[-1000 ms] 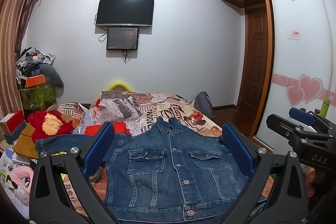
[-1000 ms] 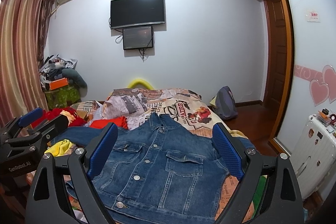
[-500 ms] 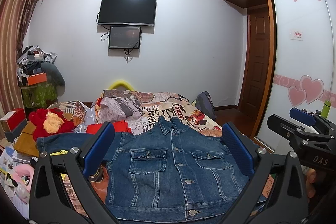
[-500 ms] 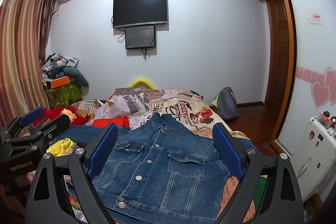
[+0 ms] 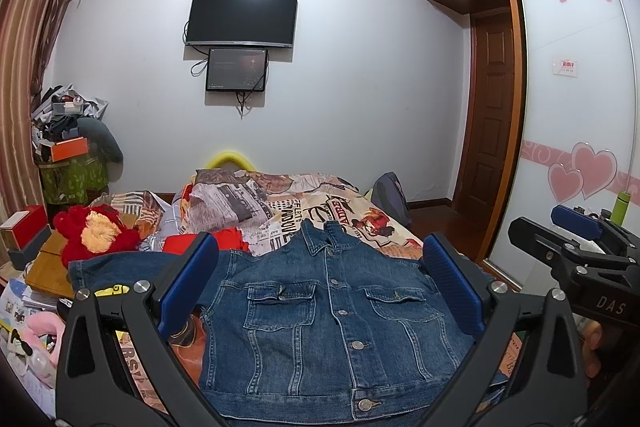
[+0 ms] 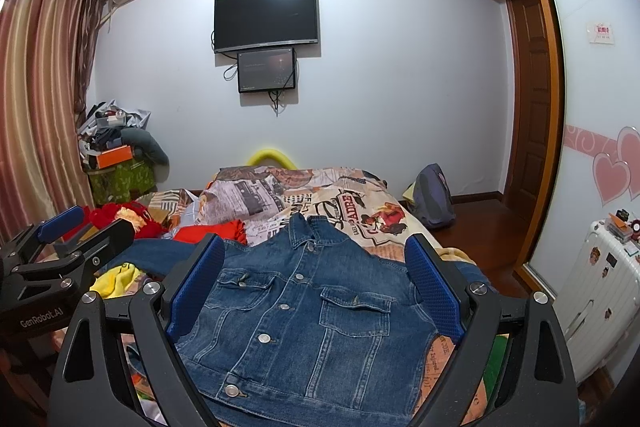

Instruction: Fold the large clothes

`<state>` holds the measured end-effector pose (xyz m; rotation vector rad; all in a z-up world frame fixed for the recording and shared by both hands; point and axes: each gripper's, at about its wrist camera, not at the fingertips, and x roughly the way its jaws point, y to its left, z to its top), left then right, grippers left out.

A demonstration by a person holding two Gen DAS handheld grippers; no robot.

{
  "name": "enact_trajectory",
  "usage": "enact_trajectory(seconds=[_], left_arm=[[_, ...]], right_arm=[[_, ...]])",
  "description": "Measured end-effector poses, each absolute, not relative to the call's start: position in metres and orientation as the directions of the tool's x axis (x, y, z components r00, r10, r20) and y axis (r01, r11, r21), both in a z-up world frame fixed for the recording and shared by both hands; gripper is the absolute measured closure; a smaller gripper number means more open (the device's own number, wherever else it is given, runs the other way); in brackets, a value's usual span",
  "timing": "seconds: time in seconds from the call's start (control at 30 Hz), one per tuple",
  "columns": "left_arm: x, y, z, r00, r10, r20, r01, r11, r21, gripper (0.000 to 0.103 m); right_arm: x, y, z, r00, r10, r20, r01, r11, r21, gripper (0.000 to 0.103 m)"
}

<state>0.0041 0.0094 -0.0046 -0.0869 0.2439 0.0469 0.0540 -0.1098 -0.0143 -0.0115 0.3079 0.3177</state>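
- Denim jacket (image 5: 332,311) flat, front up, on bed (image 5: 360,215), collar far, hem nearest
- Left gripper (image 5: 320,287) fingers spread, holding nothing, above jacket
- Right gripper (image 6: 316,287) fingers likewise spread
- 1 sleeve stretched left toward clutter

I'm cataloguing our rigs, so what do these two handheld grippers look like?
Both the left gripper and right gripper have matte black angular frames, silver screws and textured blue finger pads. White lettering marks the sides: "GenRobot.AI" on the left, "DAS" on the right.
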Motion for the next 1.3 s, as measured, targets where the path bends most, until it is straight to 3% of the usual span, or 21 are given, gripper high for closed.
enact_trajectory(seconds=[0.73,0.93,1.13,1.3], left_arm=[[0.046,0.030,-0.008,0.956,0.028,-0.293,-0.061,0.993,-0.102,0.000],[0.077,0.063,-0.007,0.948,0.097,-0.303,-0.133,0.986,-0.100,0.000],[0.122,0.124,-0.013,0.909,0.211,-0.360,-0.260,0.961,-0.092,0.000],[0.161,0.179,-0.037,0.858,0.229,-0.461,-0.303,0.949,-0.093,0.000]], right_arm=[[0.090,-0.105,-0.017,0.890,0.298,-0.345,-0.301,0.953,0.048,0.013],[0.118,-0.099,-0.019,0.888,0.297,-0.352,-0.299,0.953,0.049,0.013],[0.160,-0.091,-0.021,0.883,0.294,-0.367,-0.299,0.953,0.045,0.013],[0.198,-0.072,-0.030,0.870,0.269,-0.414,-0.297,0.955,-0.005,0.013]])
